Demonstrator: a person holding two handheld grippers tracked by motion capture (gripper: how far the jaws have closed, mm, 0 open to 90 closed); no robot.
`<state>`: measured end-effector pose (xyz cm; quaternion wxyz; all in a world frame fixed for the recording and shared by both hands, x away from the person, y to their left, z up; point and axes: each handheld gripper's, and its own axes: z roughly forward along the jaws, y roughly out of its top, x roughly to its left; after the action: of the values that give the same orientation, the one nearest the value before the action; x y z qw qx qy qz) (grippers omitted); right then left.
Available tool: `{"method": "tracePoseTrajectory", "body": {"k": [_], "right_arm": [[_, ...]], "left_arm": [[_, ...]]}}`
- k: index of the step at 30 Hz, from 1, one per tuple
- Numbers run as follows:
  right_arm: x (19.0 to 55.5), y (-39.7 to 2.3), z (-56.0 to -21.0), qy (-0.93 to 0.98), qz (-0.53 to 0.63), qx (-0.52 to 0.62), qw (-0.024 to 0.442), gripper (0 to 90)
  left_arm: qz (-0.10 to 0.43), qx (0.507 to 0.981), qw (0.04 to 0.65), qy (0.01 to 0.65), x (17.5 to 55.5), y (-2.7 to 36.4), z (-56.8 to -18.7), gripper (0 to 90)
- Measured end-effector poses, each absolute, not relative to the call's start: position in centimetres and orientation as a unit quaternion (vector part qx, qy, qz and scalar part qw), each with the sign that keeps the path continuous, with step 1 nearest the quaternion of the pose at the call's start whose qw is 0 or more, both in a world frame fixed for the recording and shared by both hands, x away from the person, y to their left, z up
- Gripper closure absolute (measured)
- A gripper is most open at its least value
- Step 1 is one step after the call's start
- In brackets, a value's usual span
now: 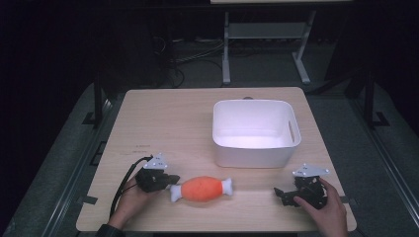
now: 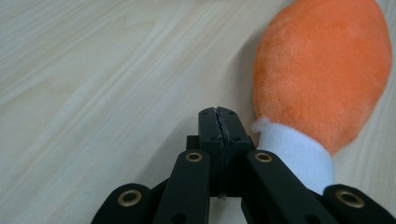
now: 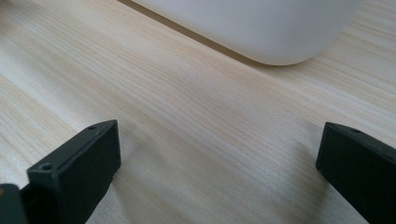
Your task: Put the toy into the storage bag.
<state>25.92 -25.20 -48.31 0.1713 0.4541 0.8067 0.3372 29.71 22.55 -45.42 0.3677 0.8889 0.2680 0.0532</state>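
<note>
Plush drumstick toy (image 1: 203, 189) lies in front of the white bin (image 1: 256, 132), between your grippers.

Your left gripper (image 2: 218, 122), jaws pressed together and empty, sits just beside its white bone end; your right gripper (image 3: 219, 158), jaws wide apart, rests well clear.

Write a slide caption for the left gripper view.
Shut left tool beside an orange plush drumstick toy on the light wooden table.

Plush drumstick toy (image 1: 201, 189) showing an orange body with white bone ends, lying on the table (image 1: 168, 123), which is displaying pale wood grain in fine streaks. Bin (image 1: 254, 132) behind the toy appearing plain white. Left gripper (image 2: 218, 122) and right gripper (image 3: 219, 163) showing matte black jaws, the left with brass-coloured rivets.
</note>
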Motion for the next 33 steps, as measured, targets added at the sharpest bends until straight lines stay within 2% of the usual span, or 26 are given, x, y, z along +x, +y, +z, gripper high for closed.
{"method": "tracePoseTrajectory", "body": {"k": [24, 30, 33], "right_arm": [[25.9, -25.2, -48.3, 0.807, 0.337, 0.454, 0.171, 0.0], [25.9, -25.2, -48.3, 0.807, 0.337, 0.454, 0.171, 0.0], [25.9, -25.2, -48.3, 0.807, 0.337, 0.454, 0.171, 0.0]], "left_arm": [[0.014, 0.882, 0.369, 0.292, 25.1, 23.0, -45.5, 88.3], [0.032, 0.874, 0.37, 0.312, 25.6, 23.2, -45.4, 80.4], [0.038, 0.864, 0.386, 0.322, 25.9, 23.5, -44.9, 73.0]]}}
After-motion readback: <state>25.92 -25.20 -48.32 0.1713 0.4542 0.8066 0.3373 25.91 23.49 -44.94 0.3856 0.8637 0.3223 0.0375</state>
